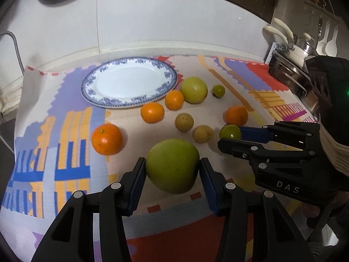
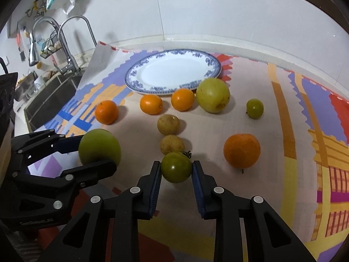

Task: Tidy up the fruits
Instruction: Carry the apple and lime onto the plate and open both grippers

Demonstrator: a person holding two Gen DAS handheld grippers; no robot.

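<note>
My left gripper (image 1: 172,170) is shut on a large green apple (image 1: 172,166), also seen in the right wrist view (image 2: 99,147). My right gripper (image 2: 176,170) is shut on a small green tomato (image 2: 176,167), also seen in the left wrist view (image 1: 230,132). A blue-rimmed white plate (image 1: 87,87) lies empty at the back of the cloth. Several oranges (image 1: 106,138), two brownish round fruits (image 1: 184,121), a yellow-green apple (image 1: 194,90) and a second small green tomato (image 1: 218,91) lie loose on the patterned cloth.
A sink with faucets (image 2: 72,43) is at the left of the counter. Pots on a rack (image 1: 292,50) stand at the right. A white wall runs behind the plate.
</note>
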